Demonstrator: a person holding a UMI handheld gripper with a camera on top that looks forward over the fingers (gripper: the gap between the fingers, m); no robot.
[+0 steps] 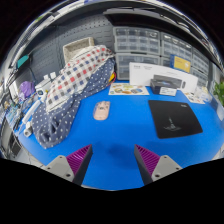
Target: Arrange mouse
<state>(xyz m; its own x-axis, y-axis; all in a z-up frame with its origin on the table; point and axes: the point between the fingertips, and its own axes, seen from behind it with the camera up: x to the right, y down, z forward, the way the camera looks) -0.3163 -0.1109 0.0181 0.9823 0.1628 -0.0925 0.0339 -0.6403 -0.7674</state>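
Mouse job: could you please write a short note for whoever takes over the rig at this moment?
Hand-held gripper: open, empty, fingers above the blue table.
Mouse: on the table ahead of the fingers, beside the patterned cloth.
Black mat: on the other side of the table, apart from the mouse, nothing on it.
Done: nothing yet; mouse untouched.
Left: grasp the mouse and arrange it, probably on the mat.

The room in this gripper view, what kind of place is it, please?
Probably a workshop or lab workbench. A blue table holds a mouse, a black mouse pad and a patterned cloth; storage drawers stand behind. The gripper is open above the table.
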